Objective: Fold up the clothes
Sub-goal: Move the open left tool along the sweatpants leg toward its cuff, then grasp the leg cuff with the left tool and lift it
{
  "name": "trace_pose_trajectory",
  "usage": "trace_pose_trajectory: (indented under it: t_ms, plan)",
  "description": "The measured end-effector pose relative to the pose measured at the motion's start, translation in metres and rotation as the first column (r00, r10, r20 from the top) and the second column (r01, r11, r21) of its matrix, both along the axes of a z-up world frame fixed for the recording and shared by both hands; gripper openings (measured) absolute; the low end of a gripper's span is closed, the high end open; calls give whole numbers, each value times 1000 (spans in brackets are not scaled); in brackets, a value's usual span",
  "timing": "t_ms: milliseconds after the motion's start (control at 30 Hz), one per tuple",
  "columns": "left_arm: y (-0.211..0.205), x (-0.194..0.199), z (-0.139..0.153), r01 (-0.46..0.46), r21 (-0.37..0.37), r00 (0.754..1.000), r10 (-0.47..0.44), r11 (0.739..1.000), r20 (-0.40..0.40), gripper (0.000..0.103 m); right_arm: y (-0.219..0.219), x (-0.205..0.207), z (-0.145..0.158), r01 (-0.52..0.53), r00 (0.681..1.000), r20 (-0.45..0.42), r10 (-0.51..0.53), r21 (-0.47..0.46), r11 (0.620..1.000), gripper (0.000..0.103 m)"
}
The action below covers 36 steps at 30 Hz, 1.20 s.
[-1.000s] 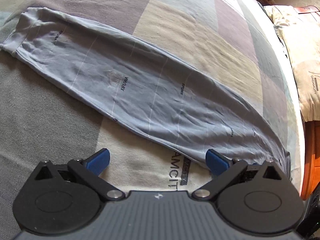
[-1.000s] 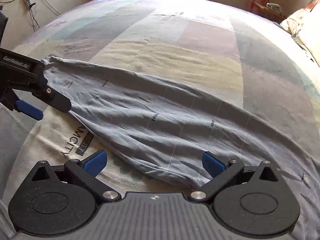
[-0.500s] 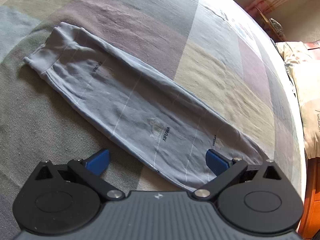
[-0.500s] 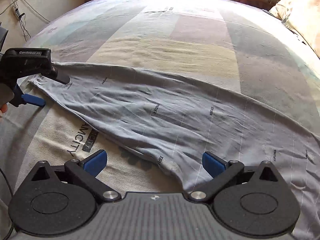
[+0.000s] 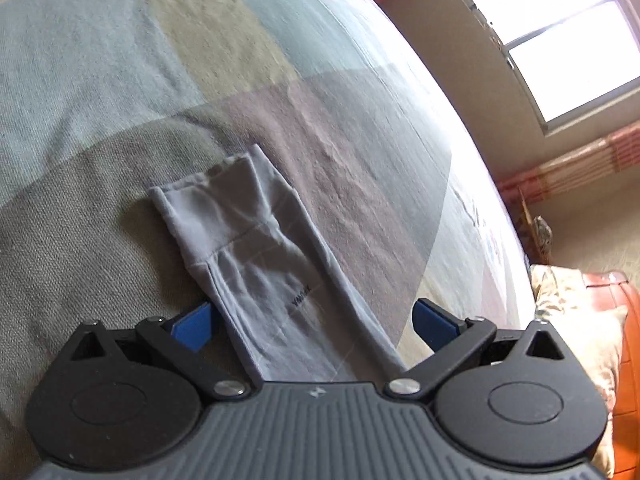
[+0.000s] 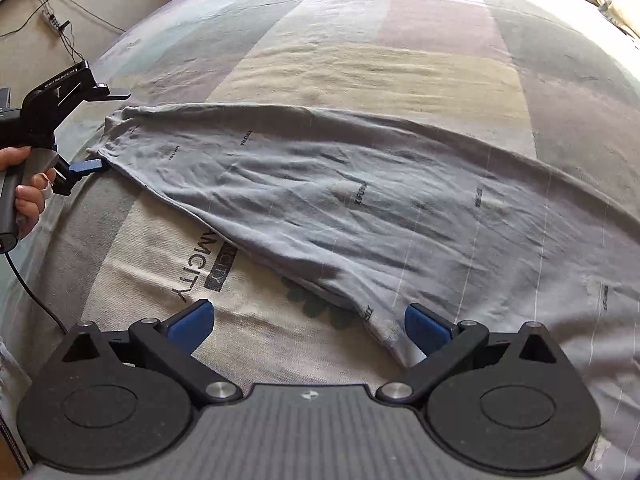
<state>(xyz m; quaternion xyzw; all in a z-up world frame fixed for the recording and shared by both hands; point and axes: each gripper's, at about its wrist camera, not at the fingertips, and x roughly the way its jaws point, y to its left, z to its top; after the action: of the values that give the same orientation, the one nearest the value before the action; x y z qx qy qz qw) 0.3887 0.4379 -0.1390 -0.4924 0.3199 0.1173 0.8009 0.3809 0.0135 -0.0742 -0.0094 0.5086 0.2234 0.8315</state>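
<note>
Grey garment point(image 6: 360, 200) spread across the bed point(image 6: 360, 60). Left claw point(image 5: 312, 320) spread wide, low over the sleeve cuff point(image 5: 224, 200), gripped by a hand point(image 6: 22, 192). Right claw point(image 6: 308, 320) spread wide near the garment's lower edge.

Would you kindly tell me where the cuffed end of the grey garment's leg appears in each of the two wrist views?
Left wrist view: the cuffed end of the grey garment lies centre-left, just ahead of the left gripper, whose jaws are open.
Right wrist view: the same cuff sits far left, beside the left gripper.
Shared landmark: the patchwork bedspread beneath it.
</note>
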Motion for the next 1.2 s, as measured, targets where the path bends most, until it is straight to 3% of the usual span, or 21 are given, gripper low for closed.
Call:
trace_pose_trajectory:
  t_ms: [233, 300, 400, 533, 600, 667, 733, 800, 900, 967, 1033, 1100, 1200]
  plan:
    - [30, -5, -25, -61, -117, 984, 79, 991, 161, 101, 40, 44, 19, -143, 989, 56, 140, 56, 988, 103]
    - [29, -7, -28, -43, -96, 983, 59, 994, 172, 95, 57, 63, 23, -203, 979, 53, 198, 109, 973, 103]
    - [32, -6, -30, -41, -94, 985, 56, 995, 166, 87, 95, 101, 16, -299, 952, -25, 306, 158, 941, 103]
    - [39, -7, -34, -73, -124, 983, 92, 990, 156, 77, 147, 152, 6, -414, 884, -128, 449, 231, 881, 103]
    - [42, -9, -36, -95, -144, 982, 116, 985, 150, 70, 174, 178, 1, -464, 838, -174, 517, 271, 843, 103]
    - [50, -13, -42, -146, -215, 974, 178, 966, 136, 60, 200, 203, -5, -508, 785, -215, 581, 315, 802, 103]
    - [58, -14, -48, -187, -289, 964, 232, 939, 130, 60, 226, 229, -10, -546, 723, -253, 642, 360, 757, 103]
    - [61, -10, -51, -179, -291, 967, 222, 940, 123, 56, 252, 255, -15, -578, 656, -285, 699, 406, 708, 103]
    - [62, -11, -60, -186, -290, 969, 223, 939, 103, 34, 292, 293, -23, -613, 543, -324, 775, 477, 629, 103]
    - [68, -15, -75, -209, -347, 964, 252, 914, 82, 10, 304, 305, -32, -579, 474, -371, 799, 552, 600, 103]
    - [72, -17, -82, -210, -389, 960, 265, 897, 93, 9, 315, 312, -42, -546, 398, -412, 820, 611, 572, 103]
    - [71, -14, -77, -196, -352, 967, 239, 915, 84, 10, 328, 311, -49, -551, 340, -419, 842, 636, 540, 103]
    - [71, -15, -74, -194, -350, 966, 241, 916, 93, 10, 353, 309, -52, -567, 263, -435, 861, 652, 503, 103]
